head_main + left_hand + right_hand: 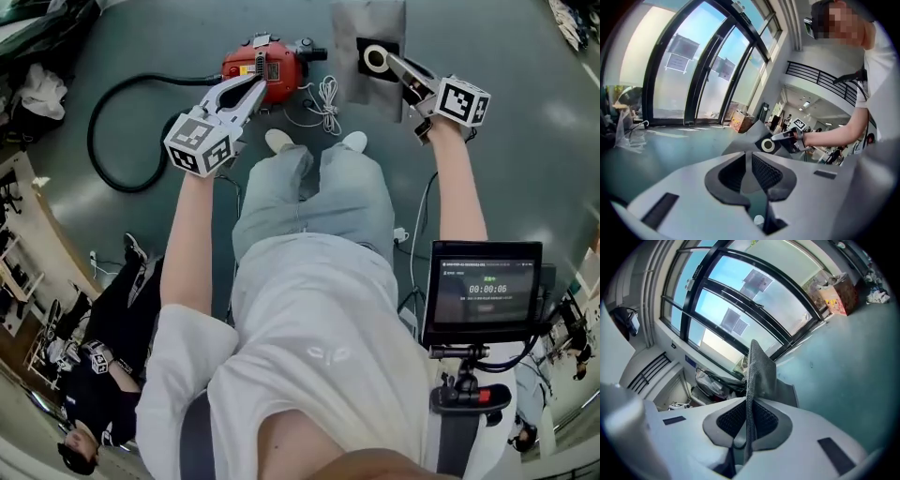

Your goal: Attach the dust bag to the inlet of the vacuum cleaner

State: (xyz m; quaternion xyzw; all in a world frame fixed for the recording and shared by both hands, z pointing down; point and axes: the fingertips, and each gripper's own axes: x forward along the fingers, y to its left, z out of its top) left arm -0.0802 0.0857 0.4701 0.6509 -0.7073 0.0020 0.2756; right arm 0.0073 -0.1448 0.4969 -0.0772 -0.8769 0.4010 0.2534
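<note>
The red vacuum cleaner (267,66) sits on the grey floor ahead of my feet. To its right hangs the grey dust bag (370,23), its black collar with a white ring (376,59) facing up. My right gripper (392,62) is shut on that collar's edge; in the right gripper view the thin grey bag (759,371) stands edge-on between the pads. My left gripper (253,87) hovers just in front of the vacuum, jaws nearly together with nothing in them. The left gripper view shows the bag's ring (768,145) and the right gripper (785,136) off to the right.
A black hose (108,141) loops on the floor left of the vacuum. A bundled white cord (325,105) lies between vacuum and bag. A monitor (481,292) on a stand is at my right side. A person (98,370) sits at lower left.
</note>
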